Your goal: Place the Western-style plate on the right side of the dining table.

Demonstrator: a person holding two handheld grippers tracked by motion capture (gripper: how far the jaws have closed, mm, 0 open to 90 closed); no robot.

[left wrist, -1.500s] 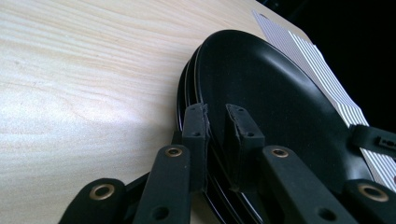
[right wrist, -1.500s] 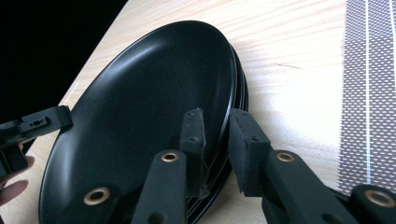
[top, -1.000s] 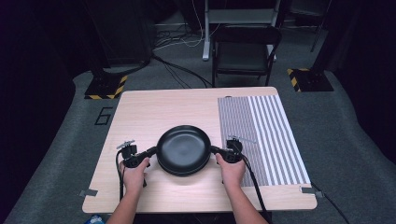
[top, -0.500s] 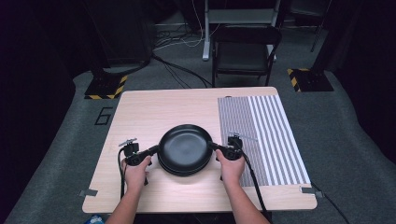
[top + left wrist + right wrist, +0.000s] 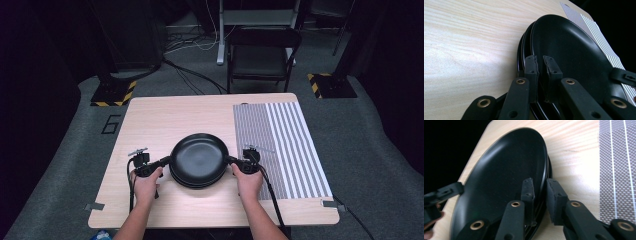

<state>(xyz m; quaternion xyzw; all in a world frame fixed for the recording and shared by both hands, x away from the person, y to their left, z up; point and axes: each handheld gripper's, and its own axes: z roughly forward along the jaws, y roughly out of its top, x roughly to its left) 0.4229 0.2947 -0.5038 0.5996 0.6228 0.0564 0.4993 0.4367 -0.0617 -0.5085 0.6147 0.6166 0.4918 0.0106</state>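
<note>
Item: stack of black plates (image 5: 199, 161), mid-table (image 5: 165, 115), beside the striped mat (image 5: 280, 145). I hold the top plate by opposite rims. Left gripper (image 5: 541, 67): clamped on the rim. Right gripper (image 5: 540, 192): jaws just been opening, rim between them, loosening. Re-close right, then lift both level. Against 1 second ago: plates nudged slightly right.

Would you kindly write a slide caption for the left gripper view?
Left tongs clamped on the near rim of the top black plate in a stack on the wooden table.
</note>
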